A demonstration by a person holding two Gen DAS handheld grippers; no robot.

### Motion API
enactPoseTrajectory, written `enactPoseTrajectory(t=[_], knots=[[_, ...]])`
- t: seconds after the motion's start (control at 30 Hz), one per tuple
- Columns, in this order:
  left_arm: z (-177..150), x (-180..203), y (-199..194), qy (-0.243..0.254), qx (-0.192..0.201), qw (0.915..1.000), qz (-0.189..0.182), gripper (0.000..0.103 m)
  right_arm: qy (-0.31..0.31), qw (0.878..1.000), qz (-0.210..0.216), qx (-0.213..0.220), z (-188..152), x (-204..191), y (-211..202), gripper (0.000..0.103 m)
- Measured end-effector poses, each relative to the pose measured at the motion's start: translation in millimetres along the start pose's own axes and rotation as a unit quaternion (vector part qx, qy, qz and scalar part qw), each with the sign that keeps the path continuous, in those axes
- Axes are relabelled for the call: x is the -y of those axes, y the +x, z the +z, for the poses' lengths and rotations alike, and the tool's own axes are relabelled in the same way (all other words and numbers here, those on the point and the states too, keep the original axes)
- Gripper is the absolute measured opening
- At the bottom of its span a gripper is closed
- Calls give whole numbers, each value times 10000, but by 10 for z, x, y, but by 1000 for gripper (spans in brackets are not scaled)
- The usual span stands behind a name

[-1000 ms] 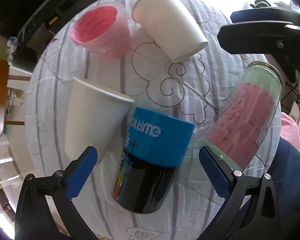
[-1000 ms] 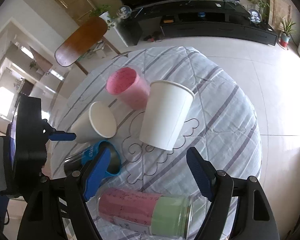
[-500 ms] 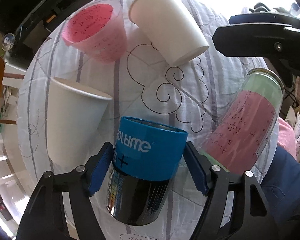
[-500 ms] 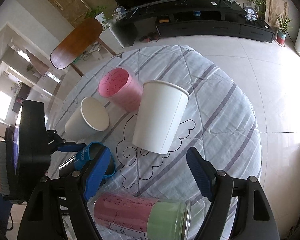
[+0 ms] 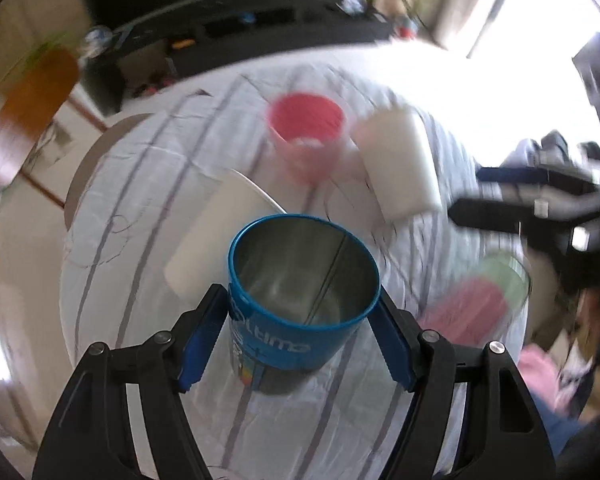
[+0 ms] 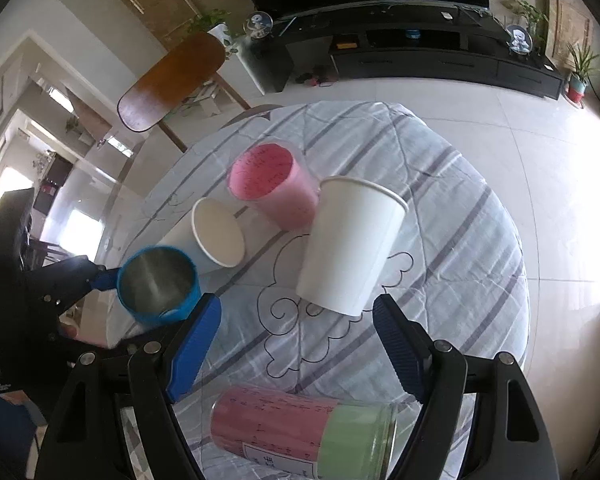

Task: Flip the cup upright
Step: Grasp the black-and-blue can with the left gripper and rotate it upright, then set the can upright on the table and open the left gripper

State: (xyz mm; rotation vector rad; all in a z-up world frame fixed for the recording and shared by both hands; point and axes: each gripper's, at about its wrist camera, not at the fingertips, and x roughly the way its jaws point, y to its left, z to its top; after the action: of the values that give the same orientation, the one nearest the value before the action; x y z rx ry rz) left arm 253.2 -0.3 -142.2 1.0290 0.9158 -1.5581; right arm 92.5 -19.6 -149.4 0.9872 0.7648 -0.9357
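Clamping the blue cup [image 5: 300, 300] mouth-up — seemingly empty — left gripper [image 5: 300, 338]; right gripper [image 6: 296, 344] wide, holding nothing.

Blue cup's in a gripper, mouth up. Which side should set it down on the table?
Left. The left gripper already clamps the blue cup with its mouth up over the quilted table. The right gripper is open and empty, near the white paper cup.

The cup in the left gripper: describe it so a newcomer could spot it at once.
On the round table under the striped cloth, look at the near-left edge. The blue cup there is clamped by the left gripper; alone among its neighbours it has a shiny metal interior.
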Motion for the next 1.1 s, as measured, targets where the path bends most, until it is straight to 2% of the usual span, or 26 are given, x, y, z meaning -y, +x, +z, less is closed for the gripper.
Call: enactPoseTrajectory(t=[0.07, 0.23, 0.33, 0.57, 0.67, 0.73, 0.83, 1.1], knots=[[-39, -66, -55, -260, 187, 9994, -107, 72, -54, 10000, 0, -12, 4, -31, 3, 79], [-163, -102, -56, -596, 335, 9975, -151, 69, -181, 9998, -11, -118, -6, -110, 49, 79], [-295, -130, -120, -763, 348, 9963, -211, 69, -225, 9996, 5, -182, -24, -141, 76, 79], [-359, -164, -132, -1040, 311, 9938, -228, 69, -352, 9991, 14, -223, -20, -217, 112, 79], [-339, -152, -138, -1057, 250, 9939, -188, 78, -361, 9991, 23, -224, -10, -227, 104, 79], [-344, -149, -155, -1068, 245, 9939, -144, 87, -369, 9990, 21, -239, -8, -232, 95, 79], [-352, -143, -182, -1095, 253, 9936, -142, 93, -363, 9991, 9, -239, -6, -211, 77, 79], [-401, -91, -377, -1170, 324, 9926, 6, 96, -116, 9992, 225, -307, 20, -91, -6, 79]])
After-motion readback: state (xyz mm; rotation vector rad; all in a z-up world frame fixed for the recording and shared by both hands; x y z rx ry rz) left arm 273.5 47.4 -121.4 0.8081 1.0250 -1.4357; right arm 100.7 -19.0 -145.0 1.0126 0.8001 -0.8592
